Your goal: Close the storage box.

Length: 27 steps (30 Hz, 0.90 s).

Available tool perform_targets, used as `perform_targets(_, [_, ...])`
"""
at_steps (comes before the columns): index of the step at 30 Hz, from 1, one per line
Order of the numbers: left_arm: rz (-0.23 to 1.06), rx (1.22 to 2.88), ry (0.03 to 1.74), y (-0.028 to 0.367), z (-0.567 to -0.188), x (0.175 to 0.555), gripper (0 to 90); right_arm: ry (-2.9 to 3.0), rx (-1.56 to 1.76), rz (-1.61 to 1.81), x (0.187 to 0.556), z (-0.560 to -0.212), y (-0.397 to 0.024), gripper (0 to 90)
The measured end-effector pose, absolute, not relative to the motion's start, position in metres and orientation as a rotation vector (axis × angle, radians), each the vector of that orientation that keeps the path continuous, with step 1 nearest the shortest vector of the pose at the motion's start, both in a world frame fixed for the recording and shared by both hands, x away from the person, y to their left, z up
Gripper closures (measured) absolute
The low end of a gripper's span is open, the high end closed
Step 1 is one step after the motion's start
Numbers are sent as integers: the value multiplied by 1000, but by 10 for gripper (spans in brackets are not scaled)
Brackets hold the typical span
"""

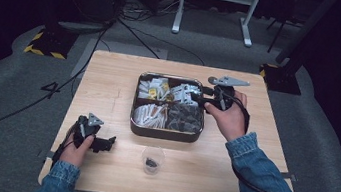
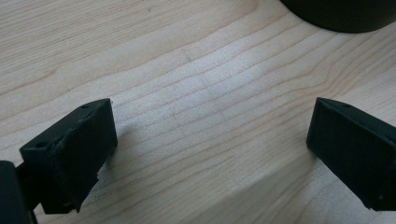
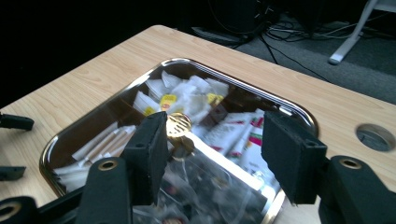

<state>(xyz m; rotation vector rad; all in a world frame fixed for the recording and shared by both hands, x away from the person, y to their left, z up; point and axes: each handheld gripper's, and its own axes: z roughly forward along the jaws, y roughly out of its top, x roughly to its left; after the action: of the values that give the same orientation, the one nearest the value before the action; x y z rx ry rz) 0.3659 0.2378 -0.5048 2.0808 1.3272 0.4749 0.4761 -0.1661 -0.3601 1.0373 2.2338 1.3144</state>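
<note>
Wooden table (image 1: 111,75) carries everything. Metal tray (image 1: 165,134) sits mid-table, split into compartments w/ white sachets (image 1: 153,89) in the far-left one, packets (image 1: 185,94) far-right, paper sticks (image 1: 148,114) near-left, dark crinkly wrappers (image 1: 185,118) near-right.

Right gripper (image 1: 202,98) hangs over the tray's far-right edge, jaws spread wide, nothing pinched; in right gripper view (image 3: 215,154) the dark wrappers lie just under and between the jaws, not touched.

Left gripper (image 1: 110,142) rests on the table well left of the tray's near corner, jaws apart, bare wood between them (image 2: 210,140).

Small clear cup (image 1: 152,160) stands just in front of the tray, something dark inside.
</note>
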Motion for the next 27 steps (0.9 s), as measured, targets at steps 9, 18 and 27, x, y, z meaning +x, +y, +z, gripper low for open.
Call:
perform_targets(9, [468,2093,1318,238,-505,369,0,2207,1045,1267,466,-363,-213,409])
perform_targets(18, [467,2093,1310,238,-505,370,1,2175,1063,1208,456,-369,-251,393])
perform_targets(27, [466,2097,1308,239,-505,369,3,2142,1104,1216,444,-389,-282,381])
